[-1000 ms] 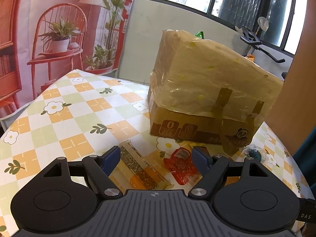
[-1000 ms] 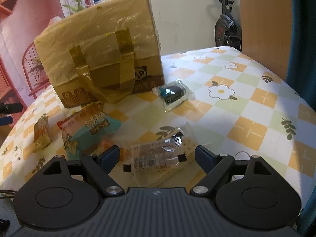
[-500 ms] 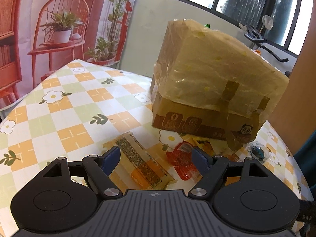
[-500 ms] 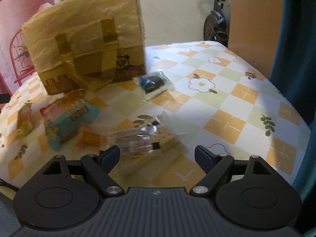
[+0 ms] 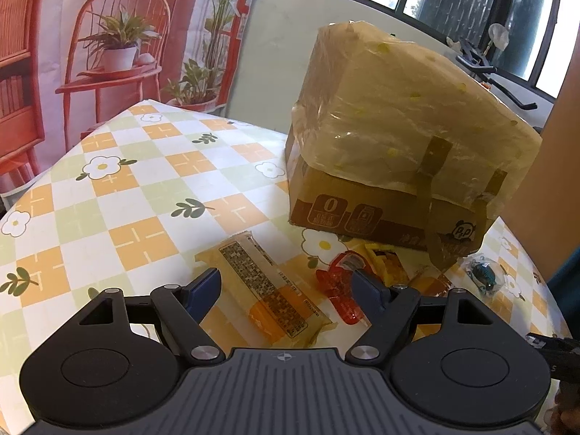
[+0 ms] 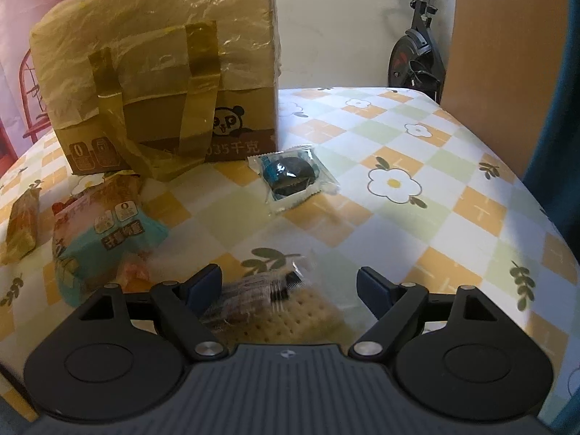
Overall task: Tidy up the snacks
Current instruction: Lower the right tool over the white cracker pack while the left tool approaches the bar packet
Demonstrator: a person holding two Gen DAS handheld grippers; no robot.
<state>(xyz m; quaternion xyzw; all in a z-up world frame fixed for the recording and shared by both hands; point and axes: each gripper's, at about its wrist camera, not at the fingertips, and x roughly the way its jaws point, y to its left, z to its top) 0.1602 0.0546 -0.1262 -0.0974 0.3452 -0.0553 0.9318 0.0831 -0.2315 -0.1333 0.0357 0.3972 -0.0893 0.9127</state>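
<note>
Left wrist view: plastic-wrapped cardboard box [image 5: 398, 152] upper right, contents hidden; left gripper [image 5: 284, 286] and right gripper [image 6: 289, 284] both gape empty.

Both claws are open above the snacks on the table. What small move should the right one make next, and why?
Probably lower the right claw and close it on the cracker packet. The packet already lies between its open blue fingers, close to the camera, and nothing is held yet. The left claw likewise frames the long orange snack bar.
</note>
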